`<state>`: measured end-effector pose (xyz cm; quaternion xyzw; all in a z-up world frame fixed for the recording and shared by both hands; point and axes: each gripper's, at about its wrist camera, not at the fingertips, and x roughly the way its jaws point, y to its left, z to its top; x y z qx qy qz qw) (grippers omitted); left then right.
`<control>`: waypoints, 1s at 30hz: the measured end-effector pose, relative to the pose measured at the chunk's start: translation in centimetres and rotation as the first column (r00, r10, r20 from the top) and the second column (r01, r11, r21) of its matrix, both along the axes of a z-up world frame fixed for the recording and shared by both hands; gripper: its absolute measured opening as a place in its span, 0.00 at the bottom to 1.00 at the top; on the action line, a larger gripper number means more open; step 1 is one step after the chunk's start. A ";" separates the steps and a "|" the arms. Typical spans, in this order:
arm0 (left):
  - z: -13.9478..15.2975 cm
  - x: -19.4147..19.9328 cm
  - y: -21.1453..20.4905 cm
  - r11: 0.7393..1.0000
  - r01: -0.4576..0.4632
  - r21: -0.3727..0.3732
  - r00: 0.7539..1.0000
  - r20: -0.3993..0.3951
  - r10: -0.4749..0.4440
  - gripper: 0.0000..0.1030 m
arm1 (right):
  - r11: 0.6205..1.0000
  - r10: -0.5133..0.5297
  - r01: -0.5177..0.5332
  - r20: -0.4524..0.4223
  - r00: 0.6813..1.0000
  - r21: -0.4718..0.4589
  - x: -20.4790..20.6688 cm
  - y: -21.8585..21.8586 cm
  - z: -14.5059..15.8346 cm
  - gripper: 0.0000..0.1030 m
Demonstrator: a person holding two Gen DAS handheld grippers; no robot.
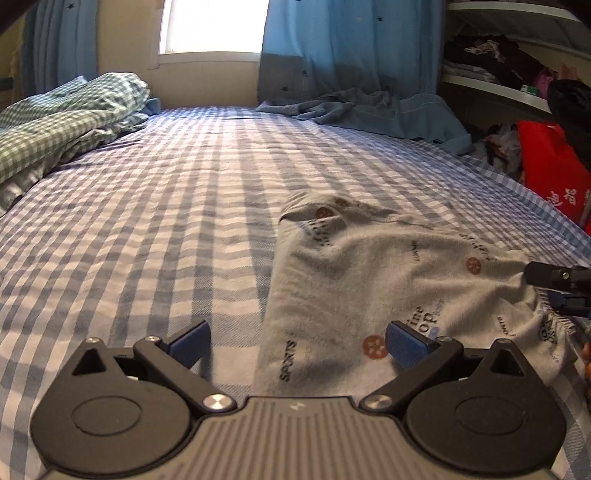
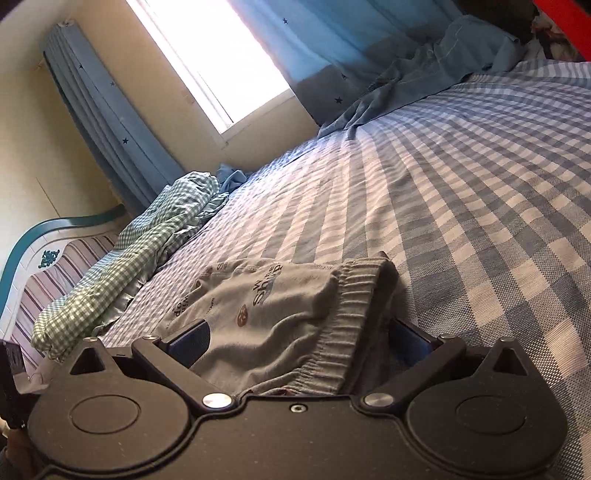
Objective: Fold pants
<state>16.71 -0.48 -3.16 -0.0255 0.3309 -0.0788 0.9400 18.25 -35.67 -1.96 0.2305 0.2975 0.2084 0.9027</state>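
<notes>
Centrally, a bed (image 1: 147,221) covered in a blue-and-white checked sheet fills both views, with a window (image 1: 214,26) and blue star-print curtains (image 1: 332,44) at its far end. A rumpled green gingham quilt (image 1: 66,114) lies along its left side. Pants (image 1: 388,280) of pale grey knit, printed with dark lettering ("SPORTS") and small brown round motifs, lie on the sheet toward the right edge, creased and partly doubled over, the ribbed elastic waistband (image 2: 343,332) nearest the right wrist camera. Left claw (image 1: 297,341): spread wide, holding nothing, its right finger over the fabric and its left finger over bare sheet. Right claw (image 2: 299,341): spread, the waistband bunched between its blue-padded fingers (image 2: 188,341), not pinched.
</notes>
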 end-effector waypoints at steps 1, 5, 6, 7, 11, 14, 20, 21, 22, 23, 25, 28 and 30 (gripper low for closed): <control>0.2 0.4 -0.3 1.000 0.022 -0.001 1.000 0.007 -0.022 1.00 | 1.000 0.000 0.000 0.000 1.000 0.005 0.1 0.0 0.0 0.99; 0.0 2.5 -1.3 0.993 0.122 -0.006 0.992 -0.038 -0.122 1.00 | 0.998 -0.007 0.007 0.005 1.000 0.057 0.1 -0.7 -0.4 0.99; -0.3 3.0 -1.4 0.991 0.136 -0.012 0.989 -0.059 -0.136 1.00 | 0.998 -0.009 0.009 0.007 1.000 0.061 0.0 -0.8 -0.4 0.99; -0.7 3.3 -1.4 0.989 0.146 -0.018 0.986 -0.080 -0.147 1.00 | 0.998 -0.010 0.009 0.009 1.000 0.063 0.0 -0.8 -0.4 0.99; -1.4 2.7 -0.9 0.981 0.192 -0.030 0.979 -0.066 -0.194 1.00 | 0.998 -0.008 0.007 0.015 1.000 0.067 -0.2 -0.9 -0.3 0.99; -1.7 2.1 0.0 0.978 0.192 -0.075 0.980 -0.042 -0.196 1.00 | 0.997 -0.005 0.004 0.018 1.000 0.076 -0.2 -0.9 -0.3 0.98; -1.4 1.9 2.0 0.965 0.143 -0.219 0.987 -0.036 -0.154 0.96 | 0.994 -0.044 0.043 0.009 0.999 0.097 -0.7 -1.7 -0.5 0.76; -1.3 1.9 2.4 0.963 0.118 -0.242 0.990 -0.045 -0.133 0.94 | 0.993 -0.058 0.057 0.004 0.998 0.100 -0.7 -1.9 -0.6 0.69; -1.1 2.0 2.5 0.962 0.093 -0.256 0.992 -0.060 -0.112 0.92 | 0.992 -0.071 0.071 -0.001 0.997 0.101 -0.8 -2.0 -0.7 0.65; -0.9 2.1 2.6 0.963 0.068 -0.260 0.993 -0.077 -0.091 0.88 | 0.992 -0.084 0.084 -0.007 0.996 0.098 -0.7 -2.0 -0.7 0.57; -0.5 2.3 2.5 0.970 0.024 -0.241 0.992 -0.114 -0.053 0.82 | 0.991 -0.104 0.105 -0.019 0.994 0.085 -0.7 -2.0 -0.8 0.47; 0.1 2.4 1.6 0.981 -0.010 -0.193 0.987 -0.158 -0.021 0.76 | 0.991 -0.116 0.117 -0.022 0.993 0.070 -0.8 -1.9 -0.8 0.42; 0.3 2.3 0.8 0.988 -0.034 -0.148 0.984 -0.177 0.007 0.72 | 0.991 -0.120 0.121 -0.020 0.993 0.058 -0.9 -1.7 -0.7 0.41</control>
